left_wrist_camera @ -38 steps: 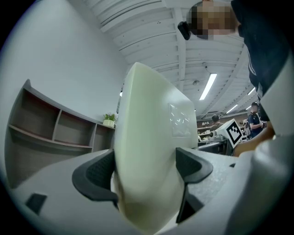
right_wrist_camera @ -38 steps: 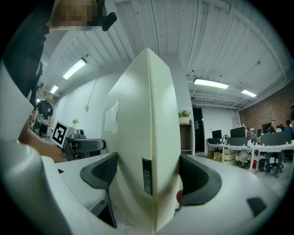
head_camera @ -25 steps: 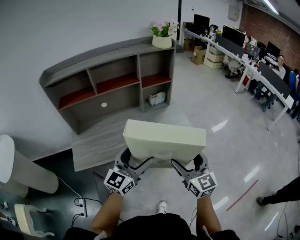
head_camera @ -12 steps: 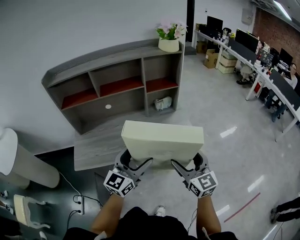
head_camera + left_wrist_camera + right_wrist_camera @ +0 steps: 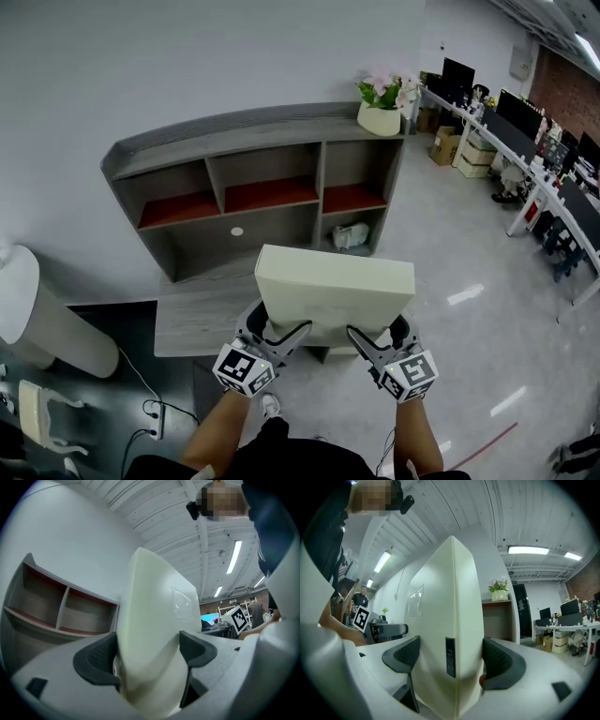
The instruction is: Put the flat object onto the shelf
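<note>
A flat cream-white box (image 5: pixel 335 291) is carried level between both grippers in the head view, just in front of the grey shelf unit (image 5: pixel 253 141). My left gripper (image 5: pixel 274 330) is shut on the box's near left end, its dark pads (image 5: pixel 101 660) pressed on both faces of the box (image 5: pixel 152 620). My right gripper (image 5: pixel 380 334) is shut on the near right end, with the box (image 5: pixel 450 620) clamped between its pads (image 5: pixel 501 660). The shelf has three upper compartments with red floors (image 5: pixel 272 192) and a low grey platform (image 5: pixel 202 305) below the box.
A white pot of pink flowers (image 5: pixel 380 108) stands on the shelf's top right corner. A small white object (image 5: pixel 350 236) lies in the lower right compartment. A white rounded thing (image 5: pixel 42 323) is at the left, cables (image 5: pixel 150 408) on the dark floor, and office desks (image 5: pixel 539 169) at the right.
The view has moved closer to the shelf and swung right; the shelf now sits nearer the frame's centre. The box stays gripped at both ends as before.
</note>
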The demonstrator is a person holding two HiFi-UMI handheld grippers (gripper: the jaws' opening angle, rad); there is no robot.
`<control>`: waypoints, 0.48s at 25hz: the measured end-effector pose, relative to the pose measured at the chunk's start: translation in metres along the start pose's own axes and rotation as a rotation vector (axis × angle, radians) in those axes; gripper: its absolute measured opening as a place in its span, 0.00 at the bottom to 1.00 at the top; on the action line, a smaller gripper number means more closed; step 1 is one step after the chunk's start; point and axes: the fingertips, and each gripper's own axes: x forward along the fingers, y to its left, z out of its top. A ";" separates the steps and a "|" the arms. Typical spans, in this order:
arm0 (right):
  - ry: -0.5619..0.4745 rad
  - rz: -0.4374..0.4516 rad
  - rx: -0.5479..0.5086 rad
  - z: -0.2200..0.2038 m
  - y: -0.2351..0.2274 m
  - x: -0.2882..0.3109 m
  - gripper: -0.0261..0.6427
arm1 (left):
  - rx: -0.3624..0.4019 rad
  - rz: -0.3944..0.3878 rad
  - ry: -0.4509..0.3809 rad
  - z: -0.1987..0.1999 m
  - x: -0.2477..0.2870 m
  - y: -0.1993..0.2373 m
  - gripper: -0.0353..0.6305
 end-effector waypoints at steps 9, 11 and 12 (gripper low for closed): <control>-0.036 0.024 -0.017 0.022 -0.006 0.104 0.64 | 0.012 0.023 -0.021 0.024 0.023 0.098 0.67; -0.042 0.023 -0.024 0.025 -0.004 0.122 0.64 | 0.011 0.026 -0.026 0.027 0.025 0.117 0.67; -0.043 0.022 -0.023 0.025 -0.003 0.131 0.64 | 0.011 0.028 -0.029 0.028 0.026 0.125 0.67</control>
